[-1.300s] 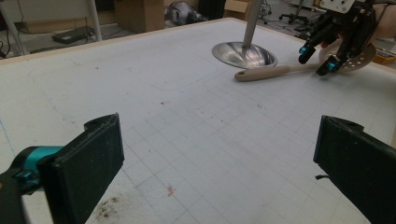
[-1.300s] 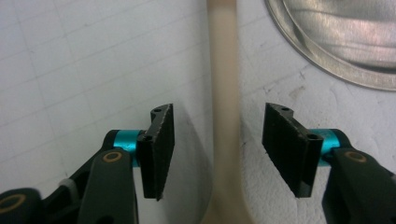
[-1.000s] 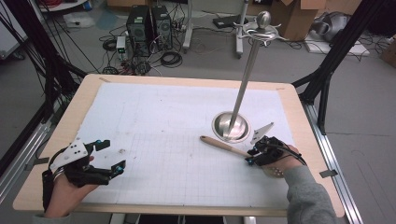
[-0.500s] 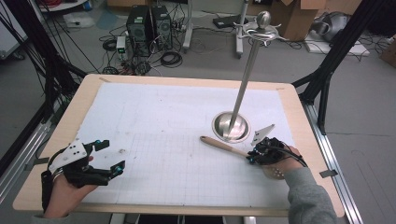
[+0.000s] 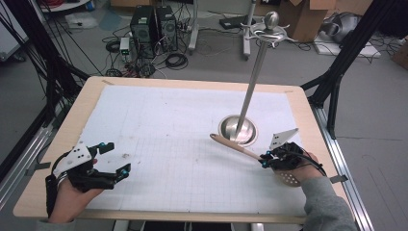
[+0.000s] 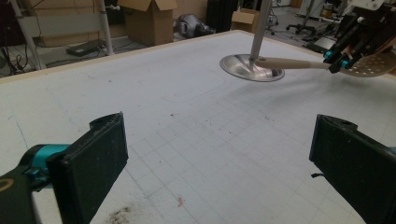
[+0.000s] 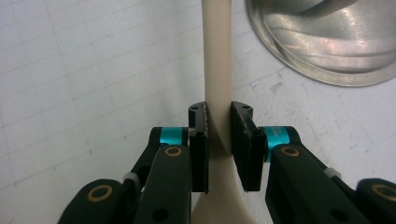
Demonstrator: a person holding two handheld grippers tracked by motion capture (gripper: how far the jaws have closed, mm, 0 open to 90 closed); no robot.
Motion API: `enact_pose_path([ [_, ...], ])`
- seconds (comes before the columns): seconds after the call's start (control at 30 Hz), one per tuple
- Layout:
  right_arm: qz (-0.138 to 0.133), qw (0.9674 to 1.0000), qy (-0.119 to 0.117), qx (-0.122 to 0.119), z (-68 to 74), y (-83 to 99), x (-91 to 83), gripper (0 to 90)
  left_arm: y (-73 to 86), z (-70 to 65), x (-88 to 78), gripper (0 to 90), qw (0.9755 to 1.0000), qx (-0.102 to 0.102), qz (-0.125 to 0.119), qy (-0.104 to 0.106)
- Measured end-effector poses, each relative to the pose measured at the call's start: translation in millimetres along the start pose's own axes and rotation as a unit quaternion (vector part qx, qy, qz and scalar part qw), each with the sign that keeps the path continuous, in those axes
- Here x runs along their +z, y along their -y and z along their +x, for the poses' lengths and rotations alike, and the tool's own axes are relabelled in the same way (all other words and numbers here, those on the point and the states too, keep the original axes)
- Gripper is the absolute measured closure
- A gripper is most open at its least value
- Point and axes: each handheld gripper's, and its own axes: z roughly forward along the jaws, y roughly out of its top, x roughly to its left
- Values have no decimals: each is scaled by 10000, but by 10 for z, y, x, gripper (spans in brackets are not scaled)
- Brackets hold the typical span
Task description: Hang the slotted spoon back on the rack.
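Nothing has moved since earlier: right tool [image 7: 218,135] stays clamped on the spoon [image 5: 235,146] handle, just beside the stand [image 5: 238,130] base, handle tip touching it. Left tool [image 5: 111,160] hangs wide apart, well away from the stand, above the table [image 5: 192,85].

White grid mat [image 5: 183,125] on wooden table [image 5: 86,103] — computer towers [image 5: 155,26], cardboard boxes [image 5: 308,19] behind.

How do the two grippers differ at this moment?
The left gripper is open, jaws wide apart with nothing between them; the right gripper is shut on the slotted spoon handle. The left sits at the mat's near-left corner, the right beside the stand base. Both are hand-held.
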Motion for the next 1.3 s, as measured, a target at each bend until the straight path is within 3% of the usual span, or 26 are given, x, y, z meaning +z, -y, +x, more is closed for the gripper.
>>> enact_pose_path([
  [0.3,-513,9984,64,230,-2,88,-230,781,3,-2,33,47,10000,-33,15,45],
  [0.43,-740,9968,86,286,-2,125,-336,781,-22,-26,44,47,9998,-103,-25,178],
  [0.7,-788,9959,160,413,-20,256,-451,781,-40,-63,75,47,9997,-50,-2,255],
  [0.97,-1169,9914,239,546,-37,338,-594,781,-42,-48,106,47,9996,-66,-1,283],
  [1.3,-1442,9865,328,707,-35,383,-725,781,-36,-35,131,47,9995,-98,9,301],
])
